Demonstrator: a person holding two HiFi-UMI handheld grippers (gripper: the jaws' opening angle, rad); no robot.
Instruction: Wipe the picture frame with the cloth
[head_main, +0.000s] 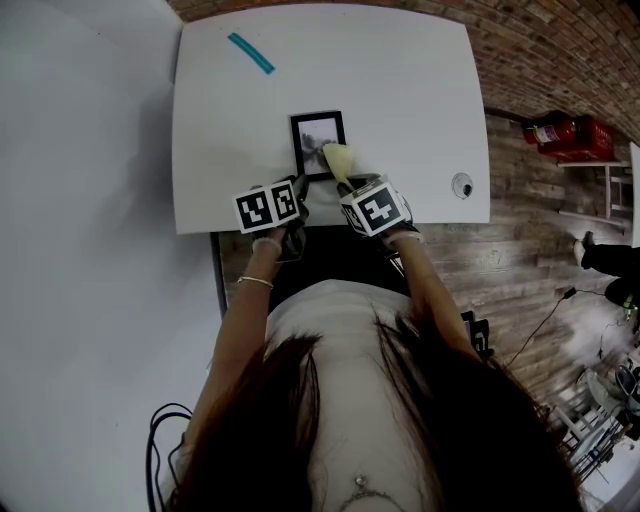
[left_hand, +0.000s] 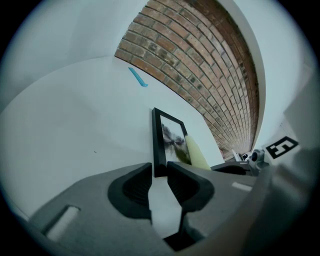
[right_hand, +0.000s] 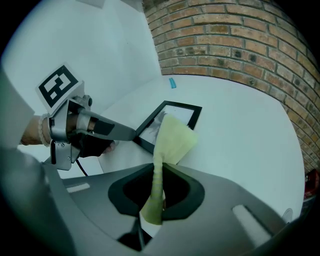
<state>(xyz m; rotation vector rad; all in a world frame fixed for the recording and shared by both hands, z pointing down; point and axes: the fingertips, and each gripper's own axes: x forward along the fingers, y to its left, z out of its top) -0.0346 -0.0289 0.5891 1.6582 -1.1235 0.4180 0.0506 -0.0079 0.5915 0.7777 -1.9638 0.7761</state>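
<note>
We were wiping the black rectangular picture frame (head_main: 318, 140) with the pale yellow cloth (head_main: 338, 160).

The frame lay flat on the white table (head_main: 400, 90), close to its near edge and well apart from a teal strip (head_main: 250, 53) at the far left. Our left gripper (left_hand: 159, 172) had its jaws clamped on the frame's near left rail, pinning it. Our right gripper (right_hand: 159, 170) had its jaws shut tight on a bunched fold of the cloth, whose free end rested on the frame's near right part. We judged the wipe under way; the next stroke called for dragging the cloth toward the far edge with light pressure while the left grip held firm.
</note>
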